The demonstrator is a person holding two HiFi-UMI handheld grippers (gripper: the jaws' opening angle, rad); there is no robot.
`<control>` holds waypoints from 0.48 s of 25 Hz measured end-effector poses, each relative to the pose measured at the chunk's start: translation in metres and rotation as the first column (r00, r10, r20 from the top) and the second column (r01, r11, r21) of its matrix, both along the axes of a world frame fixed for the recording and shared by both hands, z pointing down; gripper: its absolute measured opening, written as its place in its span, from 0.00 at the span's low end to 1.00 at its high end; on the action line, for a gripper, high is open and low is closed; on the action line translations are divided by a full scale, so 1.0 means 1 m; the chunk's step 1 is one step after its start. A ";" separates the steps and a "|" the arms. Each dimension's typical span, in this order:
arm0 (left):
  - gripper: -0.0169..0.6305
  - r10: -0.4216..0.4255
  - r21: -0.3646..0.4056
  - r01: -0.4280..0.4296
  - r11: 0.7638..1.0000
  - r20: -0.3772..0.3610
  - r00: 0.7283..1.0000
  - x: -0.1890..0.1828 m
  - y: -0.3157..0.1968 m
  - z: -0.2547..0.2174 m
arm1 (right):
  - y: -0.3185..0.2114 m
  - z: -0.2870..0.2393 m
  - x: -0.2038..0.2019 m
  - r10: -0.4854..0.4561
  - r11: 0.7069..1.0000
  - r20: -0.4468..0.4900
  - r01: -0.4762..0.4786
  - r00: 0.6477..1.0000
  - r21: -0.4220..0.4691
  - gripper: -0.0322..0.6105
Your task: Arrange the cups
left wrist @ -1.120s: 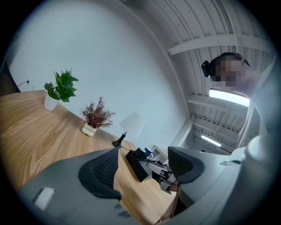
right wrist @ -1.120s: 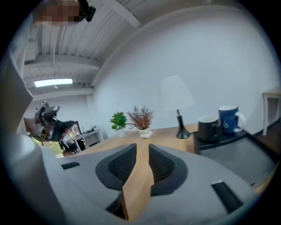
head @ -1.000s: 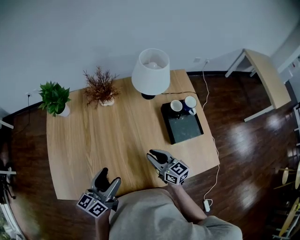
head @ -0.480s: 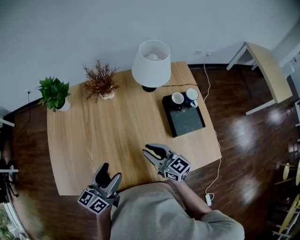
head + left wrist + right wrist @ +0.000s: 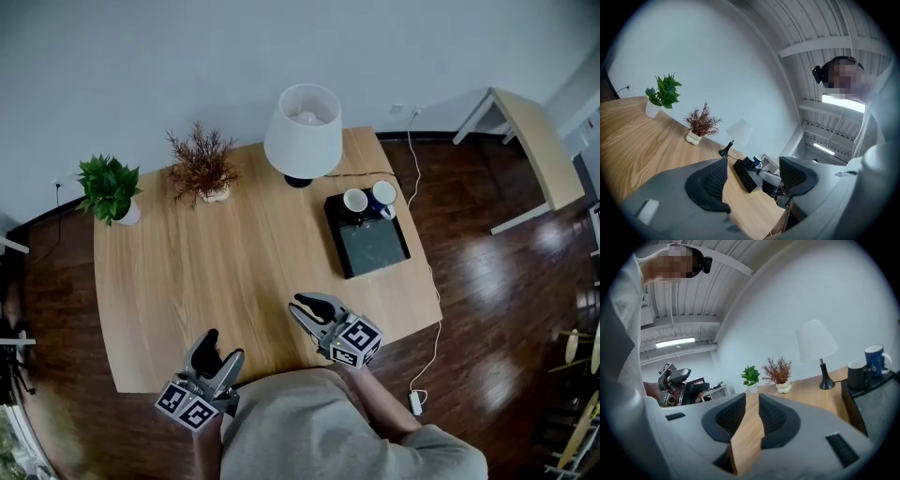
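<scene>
Right hand-held gripper (image 5: 303, 308) raised slightly over wooden table (image 5: 187, 272), ribbed jaws together

In the head view the lampshade (image 5: 303, 119) covers the lamp's stem and most of its base. The person's torso (image 5: 309, 427) hides part of the table's (image 5: 187, 272) near edge. Pale objects (image 5: 571, 350) at the right edge are cut off and cannot be identified.

In the left gripper view the right gripper (image 5: 759, 172) is half hidden behind one jaw. The other jaw covers the black tray's (image 5: 743, 174) near end.

In the right gripper view that tray runs out of the round frame, and the blue mug's (image 5: 875, 360) print is too small to read.
</scene>
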State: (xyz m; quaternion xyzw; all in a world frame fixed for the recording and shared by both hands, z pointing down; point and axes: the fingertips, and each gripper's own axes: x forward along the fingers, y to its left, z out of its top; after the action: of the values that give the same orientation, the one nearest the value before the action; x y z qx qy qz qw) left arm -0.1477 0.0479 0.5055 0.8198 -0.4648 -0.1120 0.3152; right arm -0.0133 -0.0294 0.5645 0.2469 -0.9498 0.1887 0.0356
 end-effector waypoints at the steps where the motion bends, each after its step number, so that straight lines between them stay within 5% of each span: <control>1: 0.56 0.001 0.000 -0.001 1.000 0.001 1.000 0.000 -0.001 0.000 | 0.003 0.000 -0.004 -0.012 1.000 0.001 0.012 1.000 -0.001 0.18; 12: 0.56 0.014 0.004 -0.014 1.000 0.034 0.999 0.002 -0.001 0.000 | 0.004 -0.001 -0.010 -0.032 0.999 0.000 0.032 0.999 0.007 0.18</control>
State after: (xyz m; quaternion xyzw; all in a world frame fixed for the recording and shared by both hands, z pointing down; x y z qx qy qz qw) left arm -0.1456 0.0468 0.5056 0.8254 -0.4641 -0.0969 0.3065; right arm -0.0233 -0.0254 0.5633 0.2320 -0.9543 0.1847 0.0378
